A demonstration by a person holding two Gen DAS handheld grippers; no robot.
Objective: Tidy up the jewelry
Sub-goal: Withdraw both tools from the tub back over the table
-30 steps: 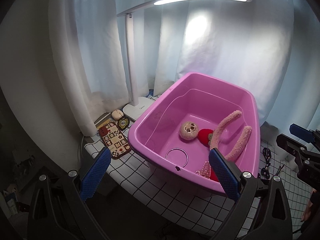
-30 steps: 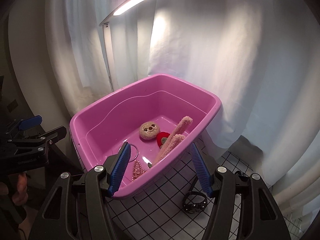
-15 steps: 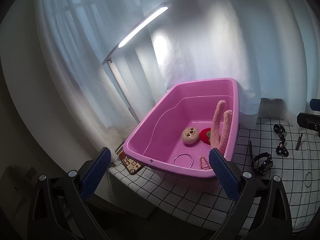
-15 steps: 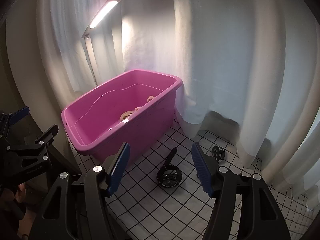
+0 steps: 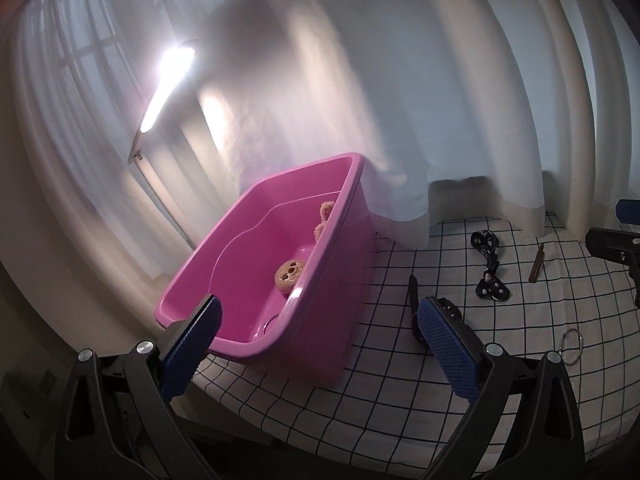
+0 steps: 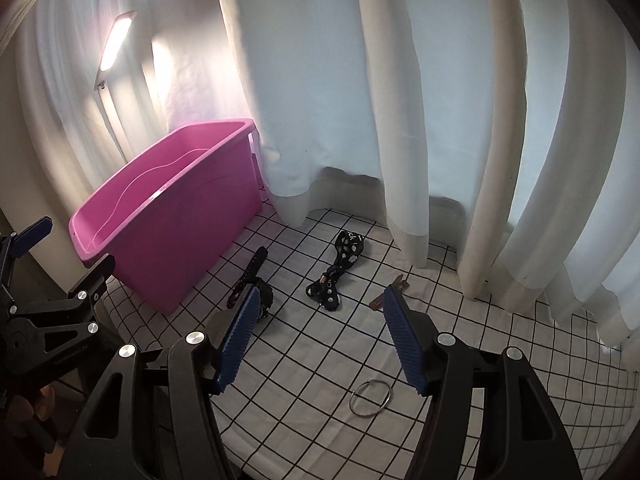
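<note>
Over on the left sits the pink tub (image 6: 168,216) on the table (image 6: 320,344), which has a white cloth with black squares. Inside the tub I can see a round tan toy face (image 5: 290,276) on the bottom, and a fuzzy pink thing (image 5: 323,222) poking up by the right wall. Something round and clear may lie on the bottom near the front, but it is too dim to be sure. The left gripper (image 5: 318,338) is wide open and holds nothing; it hangs over the front edge of the tub. Just beside the tub on the cloth lies a black watch (image 6: 252,280) with its strap stretched out; it looks light and bendy, and the strap is the easy place to pinch. Next comes a black strap with white spots (image 6: 338,266), soft and floppy, so I would grab it at the thick buckle end. Then a small brown clip (image 6: 390,292) lies flat; it looks thin and stiff, and may slip, so pinch it across its narrow sides. Closest to the camera is a thin silver ring bangle (image 6: 371,397), hard, smooth and flat on the cloth, so it could slide away; pinch its rim. The right gripper (image 6: 320,342) is wide open too, empty, hanging above these things.
</note>
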